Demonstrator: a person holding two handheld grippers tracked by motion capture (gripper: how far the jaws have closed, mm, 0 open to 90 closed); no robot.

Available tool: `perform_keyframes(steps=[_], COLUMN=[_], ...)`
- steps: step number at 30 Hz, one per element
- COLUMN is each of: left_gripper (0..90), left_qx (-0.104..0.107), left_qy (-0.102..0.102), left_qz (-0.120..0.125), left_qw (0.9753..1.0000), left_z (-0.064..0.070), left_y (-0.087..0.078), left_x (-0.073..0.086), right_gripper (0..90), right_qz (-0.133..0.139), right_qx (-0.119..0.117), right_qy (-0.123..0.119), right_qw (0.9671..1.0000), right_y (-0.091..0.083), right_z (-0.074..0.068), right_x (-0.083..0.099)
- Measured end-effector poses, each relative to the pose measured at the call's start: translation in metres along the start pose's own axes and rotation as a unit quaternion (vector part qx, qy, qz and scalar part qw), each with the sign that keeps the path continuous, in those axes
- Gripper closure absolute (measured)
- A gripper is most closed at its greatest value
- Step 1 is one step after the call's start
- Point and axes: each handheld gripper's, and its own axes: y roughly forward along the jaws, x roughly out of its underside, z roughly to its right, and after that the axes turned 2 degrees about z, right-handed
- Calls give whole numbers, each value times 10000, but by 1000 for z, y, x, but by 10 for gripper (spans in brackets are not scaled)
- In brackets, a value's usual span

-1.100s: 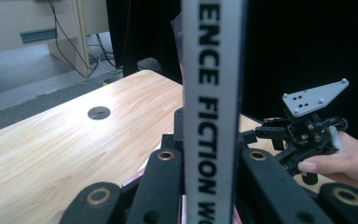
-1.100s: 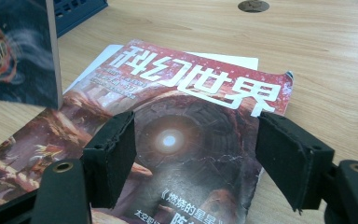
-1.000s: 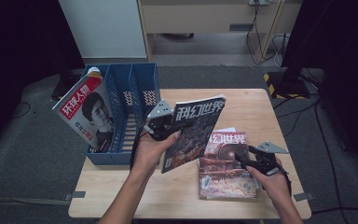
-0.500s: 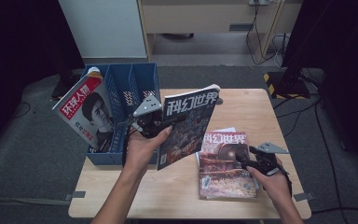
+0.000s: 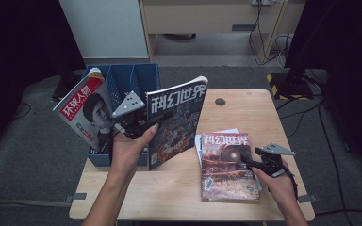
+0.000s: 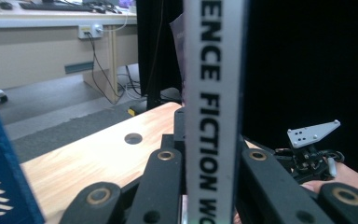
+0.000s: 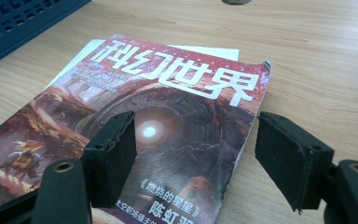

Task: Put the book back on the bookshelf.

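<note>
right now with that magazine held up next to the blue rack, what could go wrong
1. The left tool pinches the upright magazine only at its spine edge; the free pages could sag or swing and twist out of the grip.
2. The blue file rack already holds a leaning red-covered magazine; the incoming one might catch on it or a divider.
3. The right tool sits open over the stack on the table, so a nudge could shift it.

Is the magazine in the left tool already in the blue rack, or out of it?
Out. The magazine is held upright above the table, clamped at its spine by the left tool, beside the blue rack.
</note>
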Motion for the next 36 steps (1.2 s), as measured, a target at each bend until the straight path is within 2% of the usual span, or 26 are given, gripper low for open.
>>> perform_keyframes(steps=[5,9,16,18,21,26,36], left_gripper=[825,824,825,825,825,825,825], left_qx=[-109,-191,-337,-391,-447,-577,-885], left_qy=[-2,-33,-55,-63,-43,-47,-72], left_qz=[77,135,105,121,136,189,345], left_qw=[9999,9997,9994,9991,9989,9981,9955], left_z=[-7,-13,-24,-27,-31,-38,-52], left_y=[-14,-21,-29,-33,-37,-46,-70], left_x=[-3,-3,-1,-1,-1,-2,-4], right_gripper=[294,293,301,314,423,521,507], right_qz=[-17,-81,-107,-135,-163,-140,-135], right_qx=[23,143,266,311,317,298,334], right_qy=[-12,-125,-65,-21,2,5,50], right_qw=[10000,9998,9996,9994,9994,9995,9993], right_y=[0,1,-2,-2,-3,-5,-5], right_z=[-2,0,5,6,9,11,13], right_x=[0,1,2,3,4,4,5])
